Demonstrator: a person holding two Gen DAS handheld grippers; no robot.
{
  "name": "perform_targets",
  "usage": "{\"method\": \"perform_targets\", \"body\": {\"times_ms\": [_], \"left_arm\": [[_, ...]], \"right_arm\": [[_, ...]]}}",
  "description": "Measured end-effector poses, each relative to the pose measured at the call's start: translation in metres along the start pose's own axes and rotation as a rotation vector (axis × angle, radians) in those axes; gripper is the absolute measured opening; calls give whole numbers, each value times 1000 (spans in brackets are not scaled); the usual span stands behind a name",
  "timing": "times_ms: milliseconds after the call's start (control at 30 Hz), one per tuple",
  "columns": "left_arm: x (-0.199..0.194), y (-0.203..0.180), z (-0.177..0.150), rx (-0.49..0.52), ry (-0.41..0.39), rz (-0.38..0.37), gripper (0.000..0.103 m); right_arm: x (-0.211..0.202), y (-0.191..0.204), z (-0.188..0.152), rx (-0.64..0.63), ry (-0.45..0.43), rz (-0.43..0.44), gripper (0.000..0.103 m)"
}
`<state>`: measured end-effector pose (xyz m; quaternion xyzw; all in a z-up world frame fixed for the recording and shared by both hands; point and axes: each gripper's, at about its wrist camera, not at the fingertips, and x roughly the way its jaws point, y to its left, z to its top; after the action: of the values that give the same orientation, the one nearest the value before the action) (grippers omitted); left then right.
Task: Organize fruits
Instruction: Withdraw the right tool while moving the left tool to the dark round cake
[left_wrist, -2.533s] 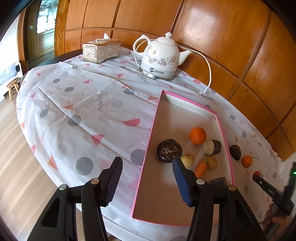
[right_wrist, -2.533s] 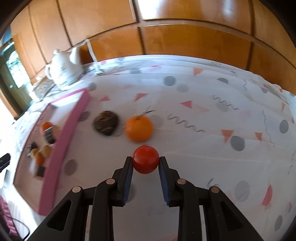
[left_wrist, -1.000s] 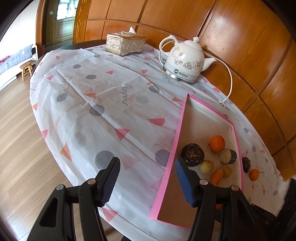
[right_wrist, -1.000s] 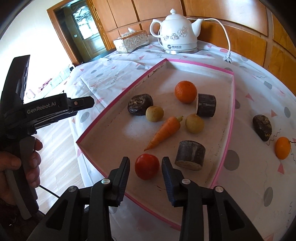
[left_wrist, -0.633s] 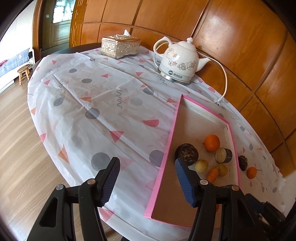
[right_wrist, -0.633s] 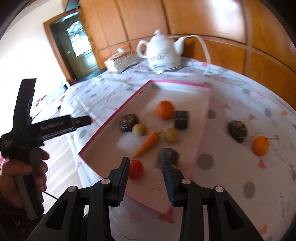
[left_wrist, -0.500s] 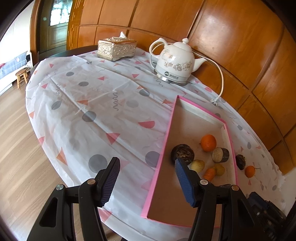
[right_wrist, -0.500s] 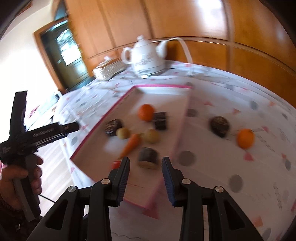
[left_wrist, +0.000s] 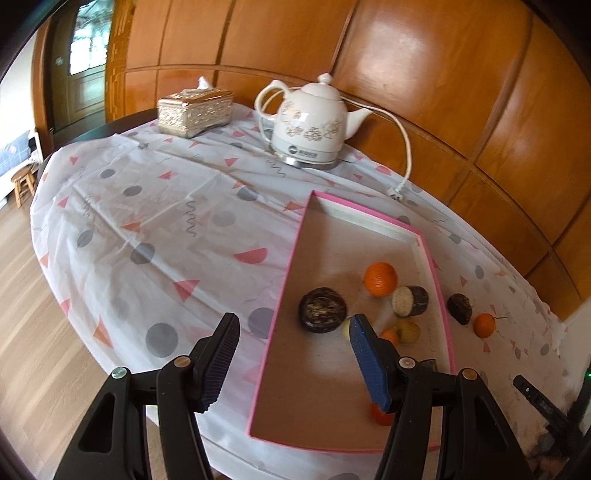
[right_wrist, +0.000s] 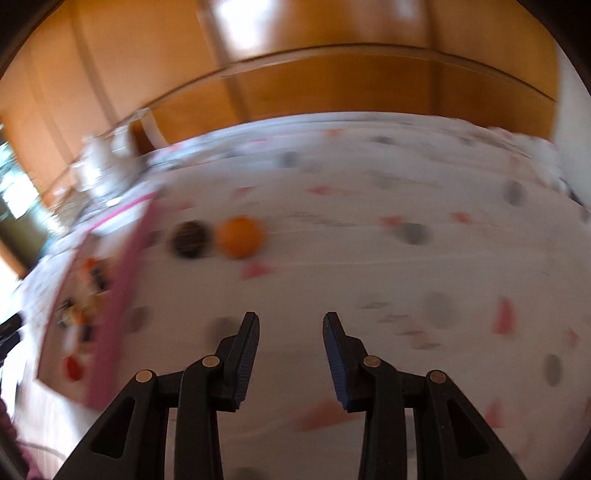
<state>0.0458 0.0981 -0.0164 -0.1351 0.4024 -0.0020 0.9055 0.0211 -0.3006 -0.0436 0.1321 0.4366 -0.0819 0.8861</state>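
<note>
Most of the sorting looks done: the pink-rimmed tray (left_wrist: 288, 266) already holds an orange (left_wrist: 381, 279), a dark round fruit (left_wrist: 322, 309), a cut dark cylinder (left_wrist: 410, 301), a couple of pale yellowish fruits, a carrot half hidden behind the left claw's finger, and a red tomato (right_wrist: 72, 366) near the tray's near end. Two pieces are left out on the spotted tablecloth (left_wrist: 155, 206), just beside the tray's right wall: a dark fruit (right_wrist: 189, 238) and a small stemmed orange (right_wrist: 239, 236), lying nearly touching each other. The right gripper (right_wrist: 290, 354) has its jaws apart with nothing between them, hovering over bare cloth and pointed toward that pair; the view is smeared, so I'd only guess it is heading for the orange. The left gripper (left_wrist: 293, 363) is spread wide and empty too, hanging over the tray's left edge, touching nothing.
</note>
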Motion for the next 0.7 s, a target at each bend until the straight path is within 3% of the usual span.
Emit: {"method": "perform_targets", "body": {"times_ms": [367,700], "left_arm": [[0,-49,12,138,-9,-72,62],[4,-105,18,276,9,-161,62]], "right_arm": [[5,-99,-3,185,-26,-282,36],[9,-138,-4,262,-63,-391,36]]}}
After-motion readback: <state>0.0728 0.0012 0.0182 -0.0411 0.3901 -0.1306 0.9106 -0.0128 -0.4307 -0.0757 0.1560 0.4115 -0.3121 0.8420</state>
